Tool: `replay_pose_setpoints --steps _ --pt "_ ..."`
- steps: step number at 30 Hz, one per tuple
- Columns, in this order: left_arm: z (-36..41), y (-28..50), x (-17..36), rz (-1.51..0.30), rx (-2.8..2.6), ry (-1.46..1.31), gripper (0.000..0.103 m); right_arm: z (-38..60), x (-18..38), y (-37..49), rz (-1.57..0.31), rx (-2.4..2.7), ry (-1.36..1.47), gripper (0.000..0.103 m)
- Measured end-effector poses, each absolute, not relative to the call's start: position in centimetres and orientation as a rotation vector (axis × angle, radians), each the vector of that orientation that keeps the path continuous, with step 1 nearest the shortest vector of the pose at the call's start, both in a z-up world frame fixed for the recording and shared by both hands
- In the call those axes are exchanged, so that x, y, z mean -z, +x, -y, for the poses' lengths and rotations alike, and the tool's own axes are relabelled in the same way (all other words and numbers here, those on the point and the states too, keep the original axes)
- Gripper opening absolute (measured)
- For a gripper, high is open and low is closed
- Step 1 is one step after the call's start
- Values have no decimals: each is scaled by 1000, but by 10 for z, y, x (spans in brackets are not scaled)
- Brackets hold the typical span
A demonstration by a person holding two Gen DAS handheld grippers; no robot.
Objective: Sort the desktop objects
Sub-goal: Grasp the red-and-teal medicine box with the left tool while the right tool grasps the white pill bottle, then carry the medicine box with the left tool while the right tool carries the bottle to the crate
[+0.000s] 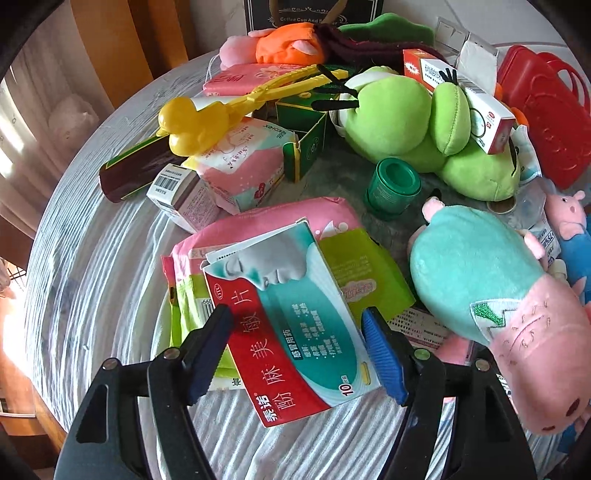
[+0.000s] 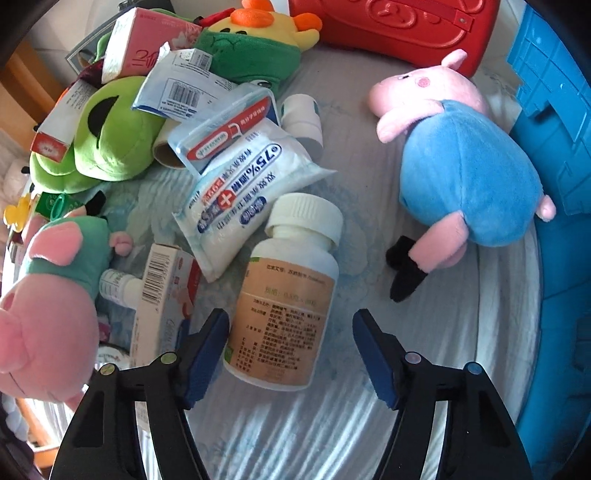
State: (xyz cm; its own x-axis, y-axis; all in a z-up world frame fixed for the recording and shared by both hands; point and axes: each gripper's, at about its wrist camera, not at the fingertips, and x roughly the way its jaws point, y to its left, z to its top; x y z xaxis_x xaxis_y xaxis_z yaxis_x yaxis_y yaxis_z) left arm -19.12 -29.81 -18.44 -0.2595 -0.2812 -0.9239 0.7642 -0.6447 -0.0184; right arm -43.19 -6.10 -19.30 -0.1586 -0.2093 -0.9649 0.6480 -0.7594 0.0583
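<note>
My left gripper [image 1: 295,321] points down over a red and teal medicine box [image 1: 295,332] that lies on pink and green packets [image 1: 266,225]. The box sits between the blue pads. The left pad is at its edge and a thin gap shows at the right pad, so the gripper is open. My right gripper [image 2: 288,321] is open astride a white pill bottle [image 2: 288,295] lying on its side on the cloth. The bottle is close to the left finger [image 2: 210,332], and a clear gap shows on the right.
A teal-dressed pig plush [image 1: 480,280], a green plush [image 1: 399,122], a green tin [image 1: 393,184], a yellow duck clamp [image 1: 192,125] and several boxes crowd the round table. A blue pig plush [image 2: 469,177], a wipes pack [image 2: 251,184], a red basket [image 2: 399,29] and a blue bin [image 2: 554,147] surround the bottle.
</note>
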Motion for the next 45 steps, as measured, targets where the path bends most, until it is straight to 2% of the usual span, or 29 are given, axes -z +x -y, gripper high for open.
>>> replay_pose_setpoints --steps 2,6,8,9,10,11,12,13,19,21,22,24,26,28,33,35,36,37,38,39,41,45 --pt "305 -193 185 -619 1955 1267 72 59 193 -434 -487 1964 1552 71" --pt "314 -199 186 -574 1947 1248 72 65 188 -440 -456 1984 1520 85" --pt "317 -199 187 -555 1951 1222 68 69 188 -443 -462 1994 1518 84" --pt "317 -198 186 -555 1962 1204 58 71 189 -444 -474 1999 1511 68" --pt "316 -197 183 -549 1972 1185 42 73 189 -443 -498 2009 1505 56" --pt "310 -199 178 -535 1988 1174 33 73 190 -442 -525 2021 1499 52" --pt "307 -199 175 -536 2017 1167 15 73 188 -440 -522 2016 1491 52" --pt "296 -202 171 -559 2033 1173 10 71 187 -437 -524 2009 1481 52" --pt "296 -187 173 -656 2019 1177 10 58 171 -415 -536 2009 1431 52" --pt "299 -177 172 -645 1993 1188 13 51 173 -408 -553 1993 1448 52" --pt "301 -171 172 -638 1984 1190 19 48 176 -405 -562 1988 1464 52" --pt "306 -162 171 -664 1983 1176 24 41 185 -400 -560 1977 1505 53" --pt "312 -155 168 -748 2005 1167 24 32 188 -393 -538 1981 1523 53" --pt "318 -156 167 -804 1990 1179 29 30 188 -391 -534 1985 1533 53" --pt "320 -174 156 -762 2012 1162 30 29 184 -383 -545 1984 1537 57" --pt "322 -183 162 -756 1992 1223 47 28 182 -379 -555 1986 1536 64" --pt "325 -186 171 -782 1963 1264 63 27 181 -378 -559 1987 1534 67" --pt "327 -187 179 -798 1944 1282 71 27 180 -377 -560 1989 1532 67" --pt "325 -188 182 -755 1928 1281 77 25 178 -376 -557 1991 1532 68" --pt "323 -189 186 -706 1896 1297 86 24 177 -376 -554 1993 1533 68" --pt "324 -192 204 -750 1849 1384 88 22 176 -375 -551 1998 1534 70" --pt "321 -185 206 -769 1867 1330 88 18 174 -374 -543 2004 1538 71"
